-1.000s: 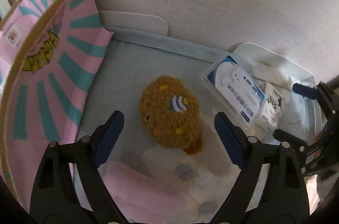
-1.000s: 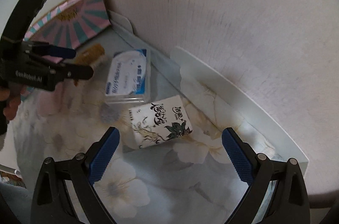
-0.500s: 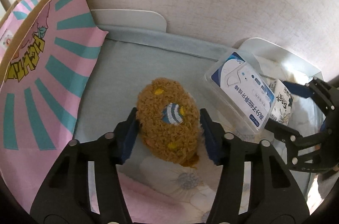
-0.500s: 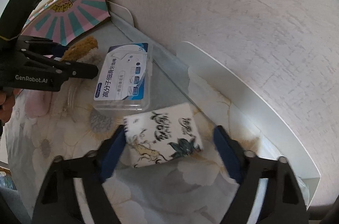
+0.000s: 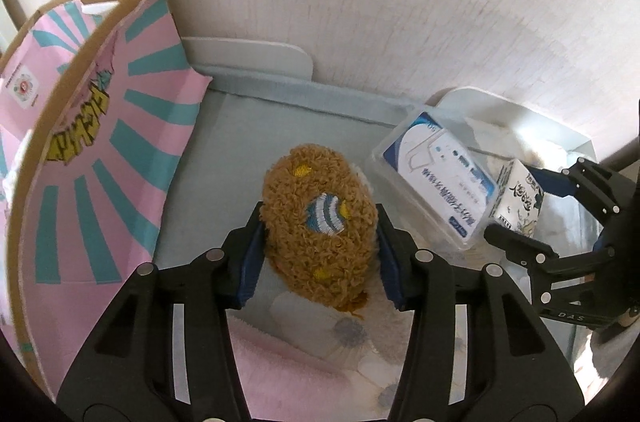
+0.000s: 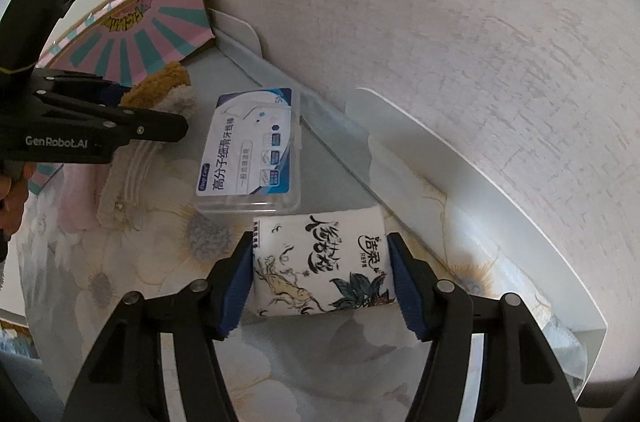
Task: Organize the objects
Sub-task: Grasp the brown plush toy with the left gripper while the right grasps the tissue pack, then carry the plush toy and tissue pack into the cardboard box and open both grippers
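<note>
My left gripper [image 5: 320, 242] is shut on a brown plush toy [image 5: 320, 222] with a blue-white striped patch, held over the floral cloth. My right gripper [image 6: 322, 276] is shut on a white tissue pack [image 6: 320, 262] with black calligraphy, its blue pads pressing both ends. The tissue pack also shows in the left wrist view [image 5: 518, 198], with the right gripper [image 5: 532, 206] around it. A clear plastic floss-pick box [image 6: 250, 150] with a blue-white label lies between the two, also in the left wrist view [image 5: 436, 186]. The plush also shows in the right wrist view [image 6: 160, 84].
A pink and teal cardboard box [image 5: 80, 142] stands open at the left, also in the right wrist view [image 6: 136, 34]. A white wall [image 5: 360, 2] runs close behind. White edge guards [image 6: 480, 162] line the surface's far side. A floral cloth [image 6: 120, 282] covers the surface.
Both grippers moved forward and closed: the left onto the plush toy, the right onto the tissue pack. Both were open a second ago.
</note>
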`<state>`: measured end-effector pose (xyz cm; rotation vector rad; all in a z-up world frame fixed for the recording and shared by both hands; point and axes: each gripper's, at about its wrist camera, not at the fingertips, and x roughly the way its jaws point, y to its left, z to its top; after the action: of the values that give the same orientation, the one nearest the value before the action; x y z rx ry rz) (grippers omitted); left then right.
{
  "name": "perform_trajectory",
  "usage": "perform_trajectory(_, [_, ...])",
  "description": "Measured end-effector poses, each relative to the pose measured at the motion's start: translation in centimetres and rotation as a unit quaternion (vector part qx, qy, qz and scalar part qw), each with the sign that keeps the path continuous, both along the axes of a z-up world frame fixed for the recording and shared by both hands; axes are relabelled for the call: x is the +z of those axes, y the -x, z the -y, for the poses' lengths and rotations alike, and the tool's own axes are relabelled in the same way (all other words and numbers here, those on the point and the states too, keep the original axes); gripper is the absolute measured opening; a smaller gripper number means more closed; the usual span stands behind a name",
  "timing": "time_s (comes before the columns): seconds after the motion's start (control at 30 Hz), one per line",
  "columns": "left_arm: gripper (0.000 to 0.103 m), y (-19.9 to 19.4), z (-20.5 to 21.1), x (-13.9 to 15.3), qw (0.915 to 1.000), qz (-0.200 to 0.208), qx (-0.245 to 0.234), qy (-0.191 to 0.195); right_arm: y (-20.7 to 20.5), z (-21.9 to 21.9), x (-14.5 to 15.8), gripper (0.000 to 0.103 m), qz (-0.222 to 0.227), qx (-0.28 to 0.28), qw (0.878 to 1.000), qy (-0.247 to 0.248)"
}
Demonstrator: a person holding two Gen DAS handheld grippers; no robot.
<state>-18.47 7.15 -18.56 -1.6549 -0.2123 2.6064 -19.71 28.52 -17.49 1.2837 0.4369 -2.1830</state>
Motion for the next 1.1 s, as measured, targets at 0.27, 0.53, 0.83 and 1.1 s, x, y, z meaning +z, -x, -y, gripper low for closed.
perform_trajectory(0.27, [0.046,-0.6,0.4,3.4,0.9996,-0.027,-0.009,-0.007,-0.9,-1.2,2.6,0.059,0.007,-0.027,0.999,0.018])
perform_trajectory(0.53, [0.046,-1.3,1.8,7.6,0.9975,-0.061,-0.029,-0.024,-2.3,-1.7,6.0,0.059,0.001,-0.062,0.998,0.030])
perform_trajectory(0.83, [0.046,-2.7,0.3,12.5,0.9930,-0.089,-0.071,-0.031,-3.2,0.6,10.1,0.059,-0.013,-0.109,0.993,0.043])
perform_trajectory(1.1, [0.046,-4.4,3.2,16.9,0.9873,-0.119,-0.101,-0.029,-4.2,2.2,14.2,0.059,-0.030,-0.138,0.988,0.055])
